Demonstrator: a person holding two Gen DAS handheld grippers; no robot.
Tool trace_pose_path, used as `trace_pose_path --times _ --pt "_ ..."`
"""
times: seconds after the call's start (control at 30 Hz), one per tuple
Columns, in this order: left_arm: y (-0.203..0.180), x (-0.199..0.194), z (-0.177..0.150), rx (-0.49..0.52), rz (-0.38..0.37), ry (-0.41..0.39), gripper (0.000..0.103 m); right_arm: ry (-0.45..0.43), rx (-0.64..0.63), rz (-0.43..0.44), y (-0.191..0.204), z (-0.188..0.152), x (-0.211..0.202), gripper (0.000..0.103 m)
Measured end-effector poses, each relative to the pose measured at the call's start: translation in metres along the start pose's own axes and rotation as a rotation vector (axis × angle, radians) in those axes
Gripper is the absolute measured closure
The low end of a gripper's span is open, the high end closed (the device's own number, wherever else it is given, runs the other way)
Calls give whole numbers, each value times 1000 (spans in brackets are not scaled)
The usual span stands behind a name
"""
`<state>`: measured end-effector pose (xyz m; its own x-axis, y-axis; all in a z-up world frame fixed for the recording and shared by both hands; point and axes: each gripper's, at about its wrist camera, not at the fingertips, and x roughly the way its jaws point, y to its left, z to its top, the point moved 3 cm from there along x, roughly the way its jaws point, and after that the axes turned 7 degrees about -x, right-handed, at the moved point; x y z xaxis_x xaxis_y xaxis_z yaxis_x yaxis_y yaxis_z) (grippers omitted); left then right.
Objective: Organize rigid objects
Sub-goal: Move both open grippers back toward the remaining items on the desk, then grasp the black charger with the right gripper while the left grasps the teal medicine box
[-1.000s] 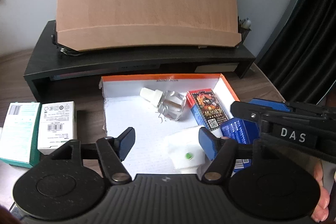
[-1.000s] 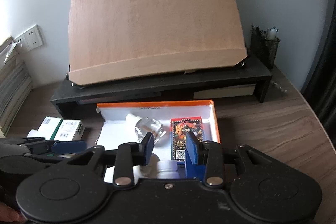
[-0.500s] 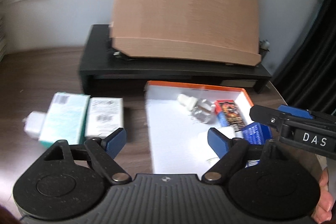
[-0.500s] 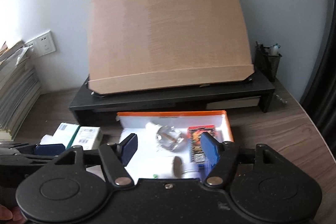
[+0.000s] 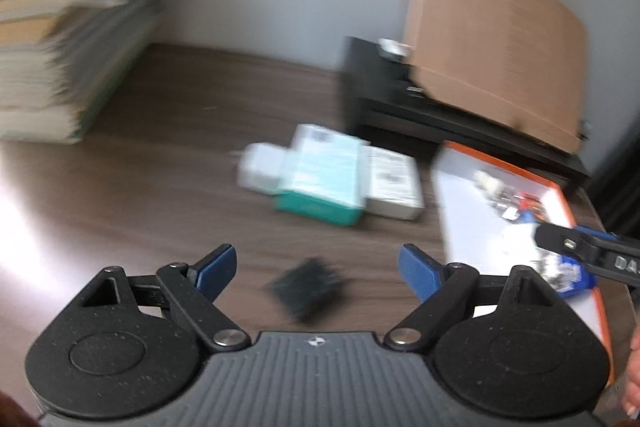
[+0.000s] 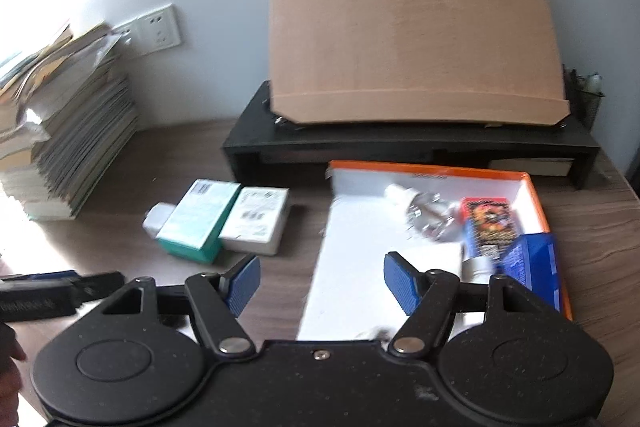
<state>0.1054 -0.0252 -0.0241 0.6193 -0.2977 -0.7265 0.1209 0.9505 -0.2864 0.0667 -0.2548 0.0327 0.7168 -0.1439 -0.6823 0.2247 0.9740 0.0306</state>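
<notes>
Tray (image 6: 536,195): bottle (image 6: 428,213), card pack (image 6: 486,223), blue box (image 6: 532,263) inside.
Left gripper (image 5: 316,267): opening, empty, swung left of tray since a second ago.
Right gripper (image 6: 320,281): spread, empty; released.
Remaining: teal box (image 6: 200,215), white box (image 6: 258,219) left of tray.

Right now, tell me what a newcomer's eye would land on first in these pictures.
Probably the big tan board leaning against the wall on the black stand at the back. Next, the orange-rimmed white tray in front of it, with small items crowded at its right side. The teal box sits among pale boxes on the wooden table left of the tray, and a tall paper stack stands far left.
</notes>
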Motion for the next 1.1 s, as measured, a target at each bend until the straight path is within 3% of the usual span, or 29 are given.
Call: trace_pose_path --times 0.23,0.4,0.7,1.1 --pt "67 -23 6 -130 115 -34 12 29 4 29 21 -9 9 22" --pt "84 -27 6 -149 129 -34 11 48 -21 74 41 -12 17 22" --pt "80 -6 10 -101 76 2 7 123 -200 267 116 -28 47 18" --pt "53 44 33 15 -32 46 6 145 -328 250 157 -38 93 13"
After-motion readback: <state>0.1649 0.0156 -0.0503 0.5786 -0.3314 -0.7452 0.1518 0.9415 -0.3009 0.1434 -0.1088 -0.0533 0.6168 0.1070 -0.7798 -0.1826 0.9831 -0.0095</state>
